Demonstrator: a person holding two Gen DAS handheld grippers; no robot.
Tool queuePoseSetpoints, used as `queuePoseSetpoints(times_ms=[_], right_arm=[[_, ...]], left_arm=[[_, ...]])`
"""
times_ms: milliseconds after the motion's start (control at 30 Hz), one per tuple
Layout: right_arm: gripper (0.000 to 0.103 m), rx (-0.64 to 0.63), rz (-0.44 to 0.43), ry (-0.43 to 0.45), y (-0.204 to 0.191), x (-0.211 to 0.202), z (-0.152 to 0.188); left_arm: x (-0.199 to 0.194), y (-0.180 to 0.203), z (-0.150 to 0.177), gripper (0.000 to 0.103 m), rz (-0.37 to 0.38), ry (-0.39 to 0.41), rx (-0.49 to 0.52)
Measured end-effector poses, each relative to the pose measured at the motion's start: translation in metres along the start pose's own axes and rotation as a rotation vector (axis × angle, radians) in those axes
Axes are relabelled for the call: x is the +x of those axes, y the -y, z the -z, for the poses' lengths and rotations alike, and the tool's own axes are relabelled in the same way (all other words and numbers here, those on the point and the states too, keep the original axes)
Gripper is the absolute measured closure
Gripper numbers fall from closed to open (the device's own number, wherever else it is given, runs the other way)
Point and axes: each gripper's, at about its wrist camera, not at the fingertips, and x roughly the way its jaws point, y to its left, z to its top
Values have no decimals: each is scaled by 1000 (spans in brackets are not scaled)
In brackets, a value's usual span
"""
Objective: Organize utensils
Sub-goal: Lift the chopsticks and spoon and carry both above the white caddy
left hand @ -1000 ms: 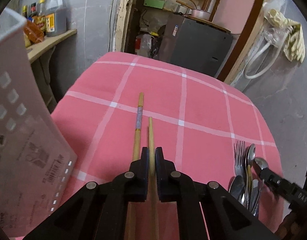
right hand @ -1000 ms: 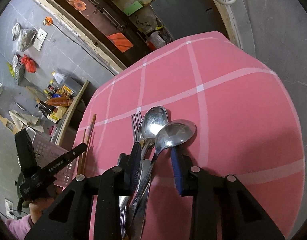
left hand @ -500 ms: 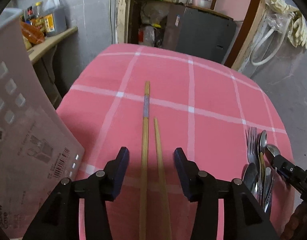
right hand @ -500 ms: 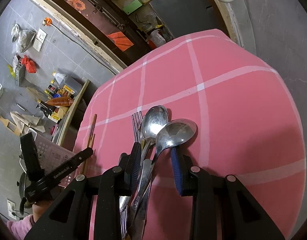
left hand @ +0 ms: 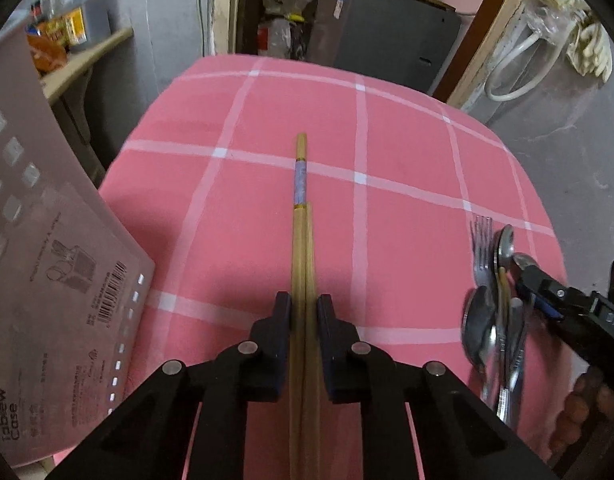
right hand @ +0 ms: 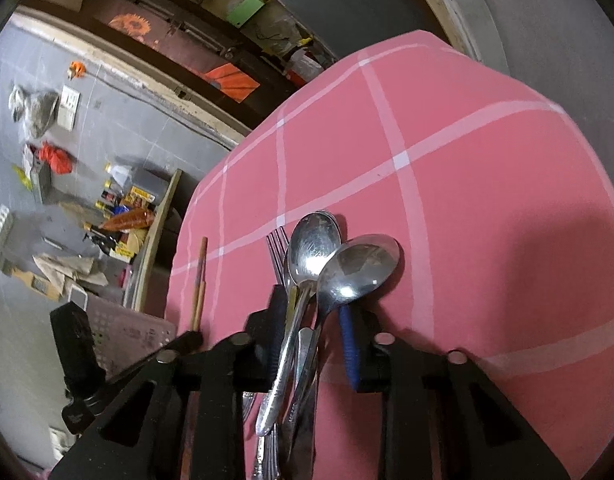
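Observation:
Two wooden chopsticks [left hand: 301, 240] lie side by side on the pink checked tablecloth [left hand: 407, 152], one with a blue band. My left gripper [left hand: 303, 308] is shut on the pair, which also shows in the right wrist view [right hand: 199, 280]. My right gripper [right hand: 313, 312] is closed around a bundle of metal spoons [right hand: 339, 268] and a fork [right hand: 277, 252]. The bundle also shows at the right of the left wrist view [left hand: 493, 312].
A translucent white utensil case [left hand: 47, 240] leans at the table's left edge; it also shows in the right wrist view [right hand: 123, 332]. A shelf with bottles [left hand: 67, 32] stands beyond the table's left side. The table's right edge runs close to the metal cutlery.
My left gripper opened half a second ago, then closed on both chopsticks together; earlier it held only one. The right gripper and its cutlery have lifted and tilted slightly.

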Motion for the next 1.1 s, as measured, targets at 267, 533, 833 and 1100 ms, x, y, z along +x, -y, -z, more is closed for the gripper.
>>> queuePoseSetpoints(times_ms=[267, 533, 833, 1100], right_arm=[[99, 37, -26, 23, 4, -9, 19], [100, 1, -24, 61, -2, -22, 29], [101, -119, -5, 198, -30, -73, 44], [101, -241, -4, 346, -83, -122, 51]], left_arm=[[5, -1, -3, 90, 99, -145, 47], [6, 11, 0, 91, 152, -166, 89], [-53, 4, 42, 91, 303, 73, 56], [-118, 7, 35, 91, 368, 278, 127]])
